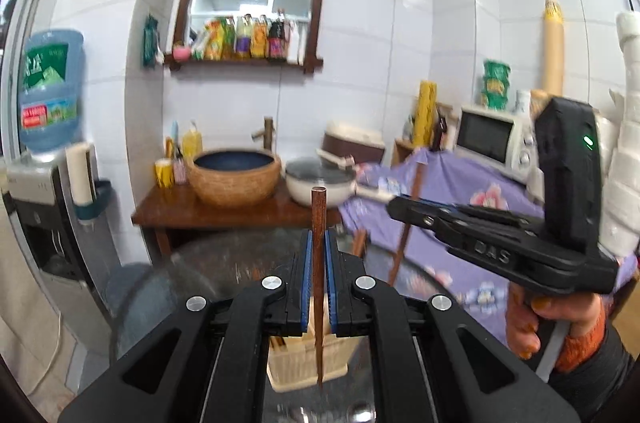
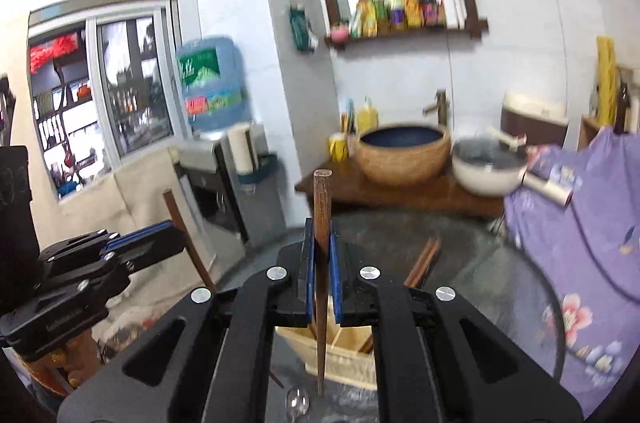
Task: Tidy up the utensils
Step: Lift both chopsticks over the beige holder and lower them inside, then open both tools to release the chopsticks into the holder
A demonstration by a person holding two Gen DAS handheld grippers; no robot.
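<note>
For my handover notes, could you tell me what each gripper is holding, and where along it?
Each holds one dark wooden chopstick upright: the left gripper and the right gripper both pinch theirs in the upper half, thick end up.

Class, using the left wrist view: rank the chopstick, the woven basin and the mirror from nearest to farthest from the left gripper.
1. Chopstick: clamped upright in the left gripper.
2. Woven basin: on the wooden counter ahead, slightly left.
3. Mirror: high on the tiled wall.

A chopstick (image 1: 318,263) stands upright mid-frame above the holder (image 1: 308,363); the basin (image 1: 234,179) sits behind, the pot (image 1: 320,185) to its right.
</note>
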